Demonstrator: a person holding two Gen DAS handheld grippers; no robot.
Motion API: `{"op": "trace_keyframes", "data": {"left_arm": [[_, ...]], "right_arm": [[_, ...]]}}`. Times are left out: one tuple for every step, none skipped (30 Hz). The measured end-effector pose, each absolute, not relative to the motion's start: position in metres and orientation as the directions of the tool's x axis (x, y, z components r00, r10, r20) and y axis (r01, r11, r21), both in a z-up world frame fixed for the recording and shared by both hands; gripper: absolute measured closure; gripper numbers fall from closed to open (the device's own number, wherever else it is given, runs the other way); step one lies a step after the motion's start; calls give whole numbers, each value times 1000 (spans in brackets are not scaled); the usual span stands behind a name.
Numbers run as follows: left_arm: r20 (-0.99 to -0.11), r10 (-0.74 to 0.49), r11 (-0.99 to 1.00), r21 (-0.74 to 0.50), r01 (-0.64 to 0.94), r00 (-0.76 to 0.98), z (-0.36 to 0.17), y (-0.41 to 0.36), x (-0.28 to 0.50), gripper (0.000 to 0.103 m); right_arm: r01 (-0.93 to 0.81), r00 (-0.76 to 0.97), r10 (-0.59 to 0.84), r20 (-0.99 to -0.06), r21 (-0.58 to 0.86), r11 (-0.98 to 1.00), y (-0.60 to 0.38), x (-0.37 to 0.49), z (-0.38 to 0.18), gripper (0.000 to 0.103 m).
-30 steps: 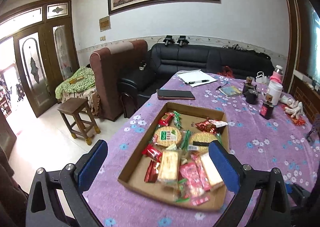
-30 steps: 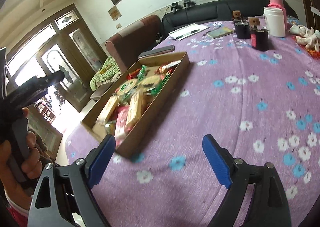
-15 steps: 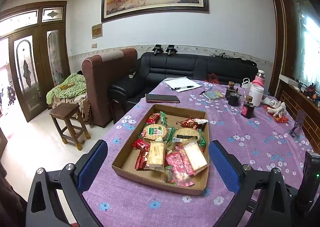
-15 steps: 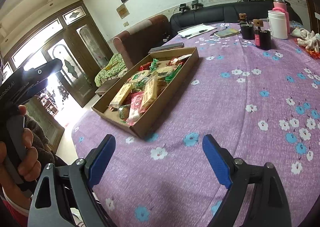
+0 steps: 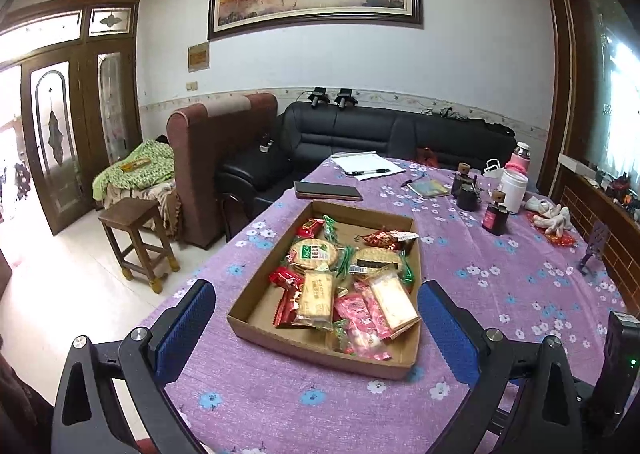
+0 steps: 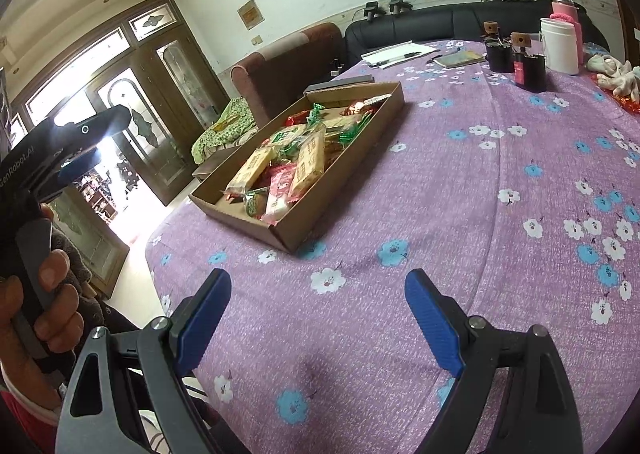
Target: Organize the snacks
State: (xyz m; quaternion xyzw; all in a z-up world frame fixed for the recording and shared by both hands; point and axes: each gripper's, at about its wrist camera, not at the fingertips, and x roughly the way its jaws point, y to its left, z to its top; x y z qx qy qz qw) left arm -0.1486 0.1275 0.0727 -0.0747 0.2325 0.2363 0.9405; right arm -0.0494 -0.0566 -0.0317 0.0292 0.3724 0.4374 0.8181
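Your left claw point(image 5: 316, 318) is spread wide and grips nothing, hovering at the near end of the cardboard tray point(image 5: 256, 300) of wrapped snacks point(image 5: 318, 296) on the purple flowered surface point(image 5: 500, 282). Your right claw point(image 6: 318, 308) is likewise released and empty, above bare cloth, with the tray point(image 6: 332, 189) ahead to its left.

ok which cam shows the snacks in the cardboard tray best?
Left wrist. It looks down into the cardboard tray, so the snacks lie spread out and separately visible. The right wrist view sees the same tray side-on at a low angle, with its snacks overlapping and foreshortened.
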Motion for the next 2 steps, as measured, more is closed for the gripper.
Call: {"op": "trace_keyframes", "data": {"left_arm": [[-474,403,880,-36,-474,783,73,128,-149,1],[-475,394,884,-38,-466,787,73,127,-149,1]], "right_arm": [[-695,340,737,-583,372,615,-57,-50,-32,15],[-696,339,738,-583,372,614,-56,-50,-31,15]]}}
